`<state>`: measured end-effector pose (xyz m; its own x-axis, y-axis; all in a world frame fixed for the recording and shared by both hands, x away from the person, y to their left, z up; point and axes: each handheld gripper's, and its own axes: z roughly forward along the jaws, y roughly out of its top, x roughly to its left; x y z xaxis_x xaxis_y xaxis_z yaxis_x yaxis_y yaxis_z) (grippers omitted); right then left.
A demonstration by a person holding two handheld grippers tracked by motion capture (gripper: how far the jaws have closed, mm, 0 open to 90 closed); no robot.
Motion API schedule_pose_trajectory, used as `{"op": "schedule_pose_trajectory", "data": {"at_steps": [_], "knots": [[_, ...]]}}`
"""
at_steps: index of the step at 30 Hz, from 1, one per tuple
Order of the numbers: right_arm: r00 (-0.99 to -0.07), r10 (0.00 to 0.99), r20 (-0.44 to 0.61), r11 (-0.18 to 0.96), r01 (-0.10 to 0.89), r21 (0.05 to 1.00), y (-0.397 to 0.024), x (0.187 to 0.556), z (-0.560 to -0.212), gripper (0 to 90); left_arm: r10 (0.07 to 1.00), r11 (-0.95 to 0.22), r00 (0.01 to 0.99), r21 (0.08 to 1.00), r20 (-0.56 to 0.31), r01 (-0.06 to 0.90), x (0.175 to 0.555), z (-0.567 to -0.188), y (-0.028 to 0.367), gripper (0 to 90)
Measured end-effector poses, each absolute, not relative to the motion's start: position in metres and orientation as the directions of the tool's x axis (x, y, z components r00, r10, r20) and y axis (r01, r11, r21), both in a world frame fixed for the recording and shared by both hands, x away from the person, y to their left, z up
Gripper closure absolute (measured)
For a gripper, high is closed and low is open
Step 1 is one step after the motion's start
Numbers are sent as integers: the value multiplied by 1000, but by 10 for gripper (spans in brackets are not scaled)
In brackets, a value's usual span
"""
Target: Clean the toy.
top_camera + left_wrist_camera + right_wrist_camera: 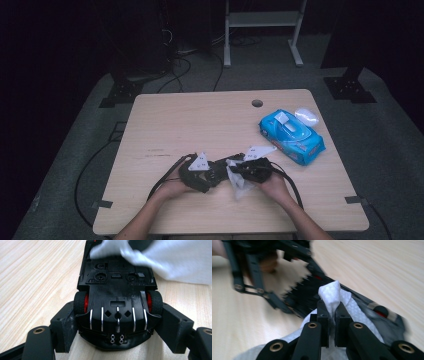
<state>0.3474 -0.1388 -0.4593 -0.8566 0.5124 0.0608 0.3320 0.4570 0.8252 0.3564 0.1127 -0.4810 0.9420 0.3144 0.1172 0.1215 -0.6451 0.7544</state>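
Near the front edge of a wooden table (165,120), a person's two hands meet at about 6 o'clock. The left claw (117,327) is clamped on a black toy car (117,302) with red wheel hubs, turned underside up, its jaws pressing the sides by the wheels. Just to its right, the right claw (331,315) is pinched tight on a bunched white wipe (333,296), which lies against the car. Farther off, at about 2 o'clock, a blue pack of wipes (291,136) lies well apart from the hands.
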Motion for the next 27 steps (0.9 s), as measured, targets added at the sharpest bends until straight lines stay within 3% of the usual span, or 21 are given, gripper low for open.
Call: {"op": "schedule_pose_trajectory", "data": {"at_steps": [7,19,27], "knots": [[-788,611,75,421,404,812,-176,358,-462,845,313,-631,942,767,118,114,356,-478,114,245],[-844,534,60,466,353,812,-143,357,-458,844,309,-640,941,762,136,101,355,-478,115,245],[-773,629,88,427,437,791,-180,373,-461,845,312,-626,942,773,127,103,356,-476,116,245]]}}
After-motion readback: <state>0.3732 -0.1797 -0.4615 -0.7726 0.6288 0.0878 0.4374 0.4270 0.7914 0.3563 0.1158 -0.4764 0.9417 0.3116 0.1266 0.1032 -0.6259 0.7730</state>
